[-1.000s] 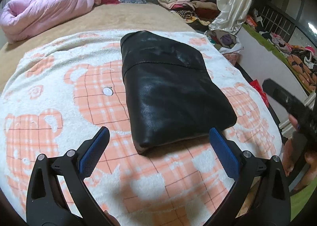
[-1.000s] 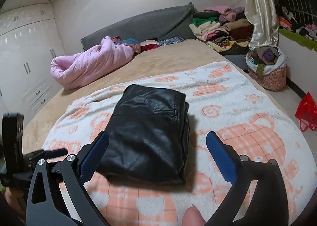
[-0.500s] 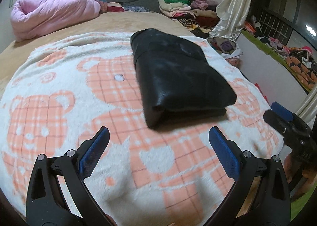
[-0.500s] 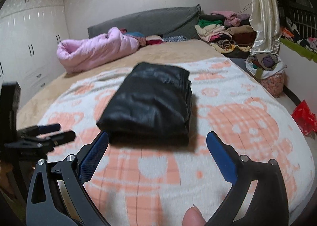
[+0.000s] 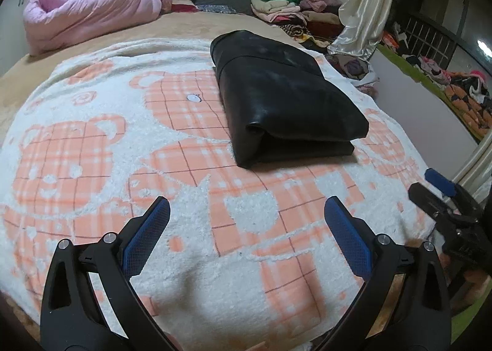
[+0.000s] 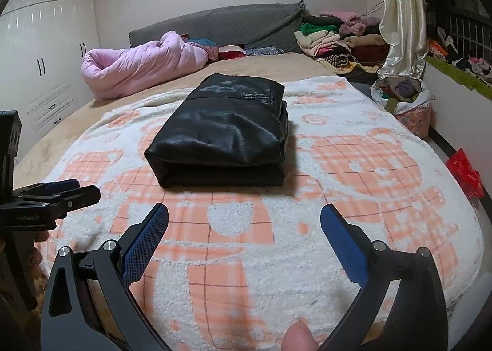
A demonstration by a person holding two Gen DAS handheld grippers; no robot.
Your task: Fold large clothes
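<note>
Jacket [image 6: 226, 132] of black leather lies folded, a thick rectangle; both grippers' jaws spread, empty.

My left gripper [image 5: 246, 222] and right gripper [image 6: 244, 220] both hang level, side by side, jaws spread wide, nothing between them.

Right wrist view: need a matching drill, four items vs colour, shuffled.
Items:
1. jacket
2. quilt
3. headboard
4. bag

Colours:
A. pink
B. red
C. black
D. grey

Pairs: 1-C, 2-A, 3-D, 4-B. The jacket lies folded on the blanket; the right gripper is open and short of it.
</note>
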